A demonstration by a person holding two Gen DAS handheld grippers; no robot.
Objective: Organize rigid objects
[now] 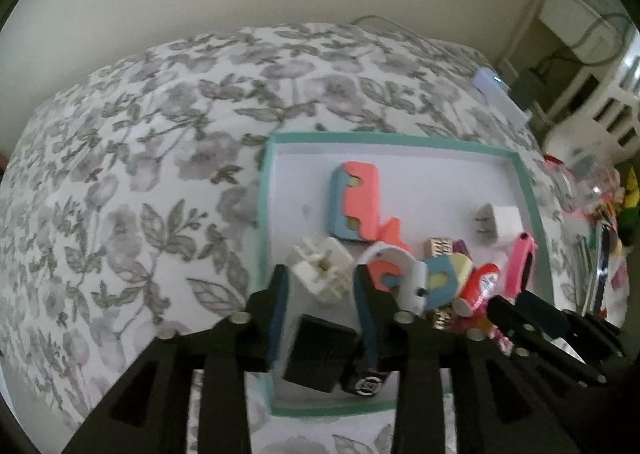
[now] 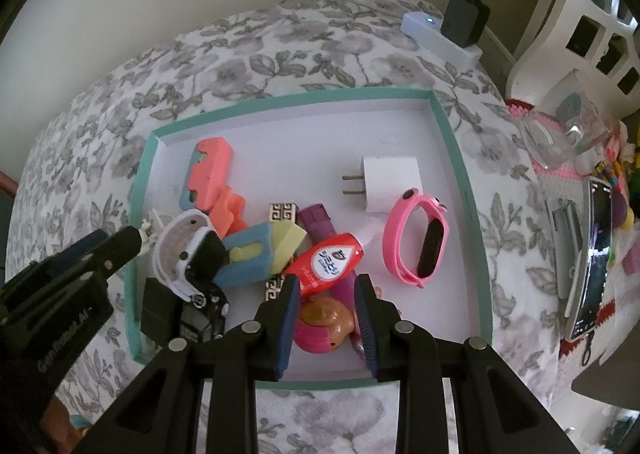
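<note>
Crowding is the main hazard: most of the pieces lie heaped in the near-left part of the teal-rimmed tray, which rests on a floral cloth.

The right claw looks clamped on a pink and brown toy at the tray's near edge. A red bottle lies across the toy's far end, touching a purple strap. If the toy is lifted straight up, it could drag the bottle along or flick it out of the tray.

The left claw stands apart, pressing on nothing. A white plug piece sits between its fingertips, leaning over a black block. Its right finger is just beside the white watch, so closing here may pinch the band too, or tip the plug piece off the block.

Both claws work near each other over the same heap, so a sideways move by either could make them collide.

The pink watch and white charger lie clear of the heap, farther right in the tray.
</note>
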